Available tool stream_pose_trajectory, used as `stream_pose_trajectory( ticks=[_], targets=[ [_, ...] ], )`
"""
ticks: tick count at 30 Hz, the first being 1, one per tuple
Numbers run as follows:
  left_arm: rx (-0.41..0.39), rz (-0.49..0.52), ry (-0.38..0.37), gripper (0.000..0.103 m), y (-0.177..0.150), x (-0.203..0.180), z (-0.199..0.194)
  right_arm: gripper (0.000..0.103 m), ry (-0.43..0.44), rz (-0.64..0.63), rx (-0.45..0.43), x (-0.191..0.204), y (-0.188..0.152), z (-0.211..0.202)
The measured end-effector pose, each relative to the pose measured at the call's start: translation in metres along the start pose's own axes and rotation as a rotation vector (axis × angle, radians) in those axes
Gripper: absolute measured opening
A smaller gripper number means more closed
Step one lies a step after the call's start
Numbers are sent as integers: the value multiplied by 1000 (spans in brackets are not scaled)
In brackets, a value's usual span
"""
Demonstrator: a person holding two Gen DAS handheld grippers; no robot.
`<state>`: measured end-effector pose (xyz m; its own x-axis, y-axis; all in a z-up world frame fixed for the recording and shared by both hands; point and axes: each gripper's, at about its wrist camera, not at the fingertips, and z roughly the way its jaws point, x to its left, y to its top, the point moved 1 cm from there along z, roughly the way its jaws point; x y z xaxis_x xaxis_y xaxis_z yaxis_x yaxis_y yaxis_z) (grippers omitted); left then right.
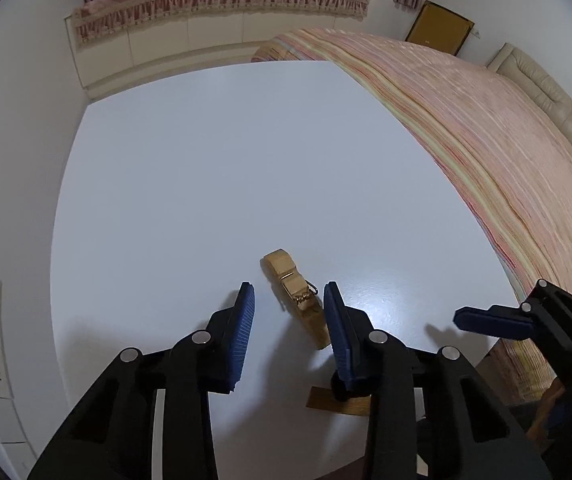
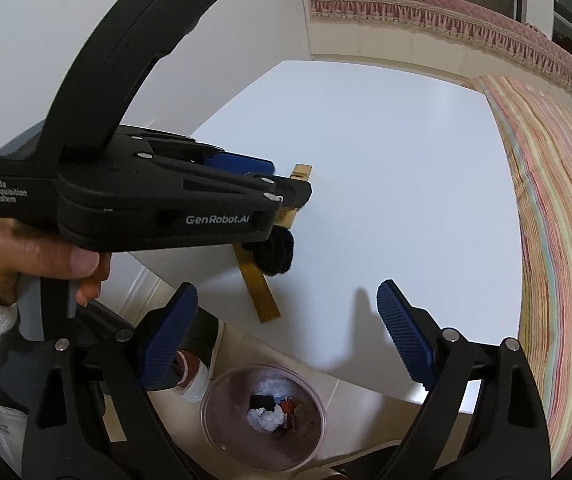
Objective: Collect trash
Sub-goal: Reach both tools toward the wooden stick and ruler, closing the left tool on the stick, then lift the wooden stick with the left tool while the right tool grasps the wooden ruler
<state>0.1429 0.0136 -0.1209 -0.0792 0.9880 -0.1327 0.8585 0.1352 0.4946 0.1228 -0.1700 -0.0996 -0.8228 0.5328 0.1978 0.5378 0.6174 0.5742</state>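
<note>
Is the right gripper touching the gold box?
Apart. Right wrist view shows bare white table between the right gripper and the gold box.

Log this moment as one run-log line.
left gripper: open around tan clip, no contact seen | right gripper: open, empty | table: black fuzzy item | bin: holds trash

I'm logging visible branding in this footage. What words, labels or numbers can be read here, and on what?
"GenRobot.AI": side of the left hand-held gripper, seen from the right wrist.
"Data Acquisition System": rear of that gripper's body.
Print on a wrapper in the trash bin: too small to read.
</note>
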Motion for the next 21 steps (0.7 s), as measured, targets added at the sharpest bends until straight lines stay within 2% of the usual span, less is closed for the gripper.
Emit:
stream_pose_trajectory(
  ticks=[9, 12, 14, 17, 21],
  targets=[
    [-2, -24, -25, 31, 1, -2, 0, 87, 3, -7, -3, 0, 1, 2],
    [-2, -20, 1, 21, 0, -1, 1, 85, 1, -14, 4, 2, 1, 5],
    [-2, -13, 11, 15, 0, 1, 1, 82, -2, -18, 7, 2, 2, 8],
    [-2, -2, 7, 15, -1, 5, 0, 77, -7, -30, 11, 2, 3, 11],
    [-4, 2, -15, 15, 0, 6, 1, 63, -14, -52, 11, 4, 1, 13]
  ],
)
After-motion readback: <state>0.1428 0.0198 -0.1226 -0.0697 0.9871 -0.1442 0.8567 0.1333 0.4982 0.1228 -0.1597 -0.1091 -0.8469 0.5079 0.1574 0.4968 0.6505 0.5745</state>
